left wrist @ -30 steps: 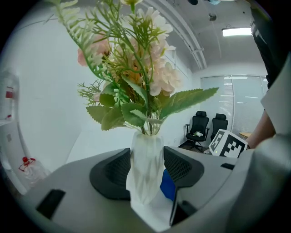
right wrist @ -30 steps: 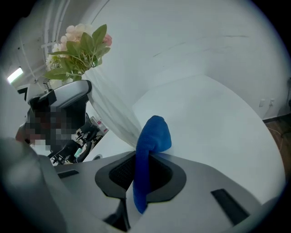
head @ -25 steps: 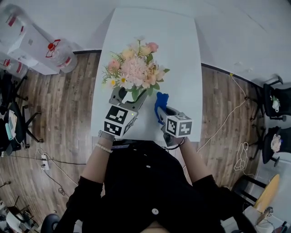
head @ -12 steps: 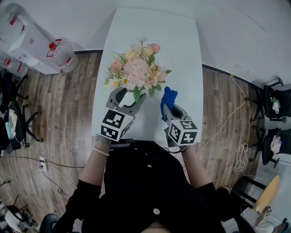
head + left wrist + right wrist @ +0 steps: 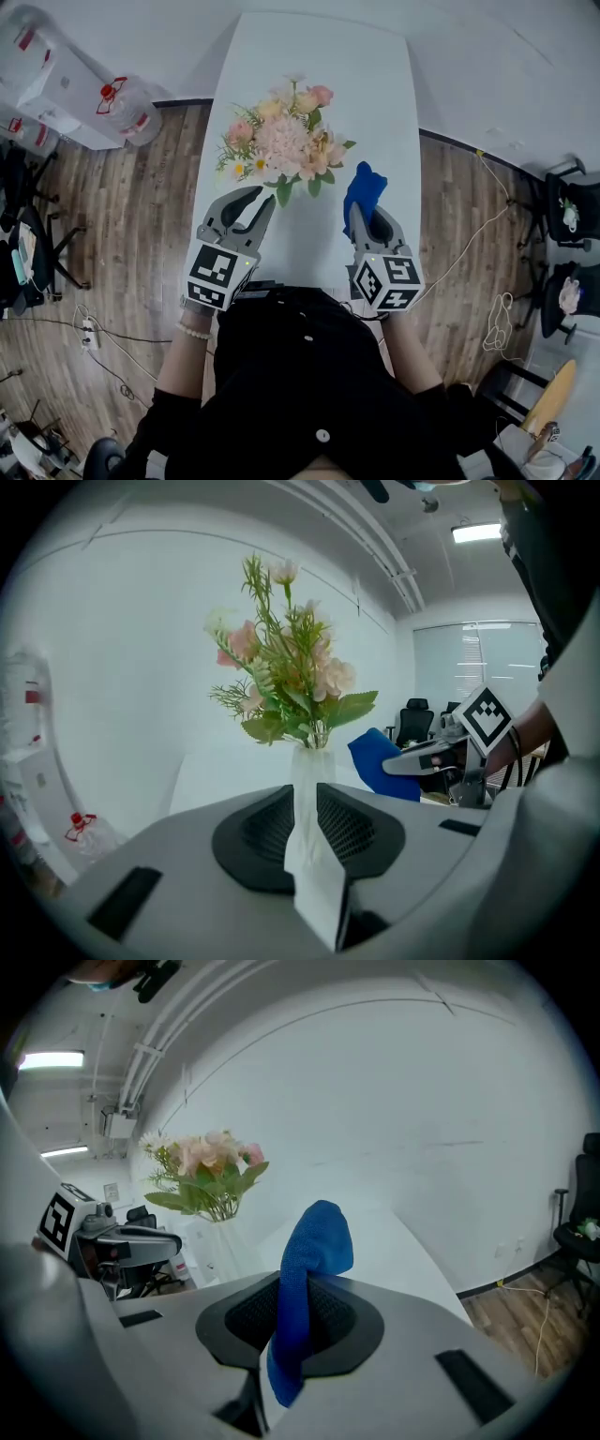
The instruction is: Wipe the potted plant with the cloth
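The potted plant, a bunch of pink and peach flowers (image 5: 281,145) in a white vase (image 5: 312,766), stands on the white table (image 5: 319,66). My left gripper (image 5: 264,199) is just short of the vase, on the near side. Its jaws have just been closing to a narrow gap, and nothing is between them. My right gripper (image 5: 368,208) hangs to the right of the flowers, shut on the blue cloth (image 5: 364,186). The cloth (image 5: 309,1269) sticks up past the pads. The right gripper view shows the flowers (image 5: 202,1171) to the left. The left gripper view shows the cloth (image 5: 380,761) right of the vase.
Large water bottles (image 5: 122,108) and a white cabinet stand on the wooden floor at the far left. Office chairs (image 5: 567,211) and loose cables (image 5: 497,323) are on the right. The table's near edge (image 5: 300,281) runs just before the person's body.
My left gripper has drawn back from around the vase toward the person, and its jaws have narrowed. My right gripper has risen with the cloth to beside the flowers.
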A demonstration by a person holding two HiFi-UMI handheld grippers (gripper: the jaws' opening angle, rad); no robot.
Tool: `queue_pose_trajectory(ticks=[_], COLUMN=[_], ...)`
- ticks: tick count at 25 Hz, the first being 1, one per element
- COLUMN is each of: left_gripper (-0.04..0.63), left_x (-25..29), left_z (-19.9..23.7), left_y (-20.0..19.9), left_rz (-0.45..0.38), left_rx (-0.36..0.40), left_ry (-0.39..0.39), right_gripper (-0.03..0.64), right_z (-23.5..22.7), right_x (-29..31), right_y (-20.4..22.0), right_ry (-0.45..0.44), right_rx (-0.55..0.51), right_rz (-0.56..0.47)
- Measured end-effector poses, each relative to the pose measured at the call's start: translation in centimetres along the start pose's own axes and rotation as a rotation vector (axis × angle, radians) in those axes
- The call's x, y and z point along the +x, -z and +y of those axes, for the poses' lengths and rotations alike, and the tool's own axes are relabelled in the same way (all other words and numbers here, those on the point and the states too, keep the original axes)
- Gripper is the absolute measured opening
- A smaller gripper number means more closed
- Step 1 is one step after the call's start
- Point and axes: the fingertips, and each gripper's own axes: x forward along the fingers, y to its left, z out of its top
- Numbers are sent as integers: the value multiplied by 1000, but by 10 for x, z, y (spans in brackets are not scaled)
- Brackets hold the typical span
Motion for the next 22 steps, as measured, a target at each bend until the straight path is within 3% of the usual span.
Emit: queue_pose_trajectory(ticks=[6, 22], left_gripper=[32, 17], left_x=[-24, -49], left_z=[6, 2], left_y=[-11, -39], left_rz=[-20, -76], left_rx=[-11, -21], left_ry=[-34, -41], right_gripper=[81, 81], right_z=[5, 25], right_x=[-14, -29], right_y=[-27, -59], right_ry=[2, -38], right_rx=[-19, -85], right_rz=[-79, -139])
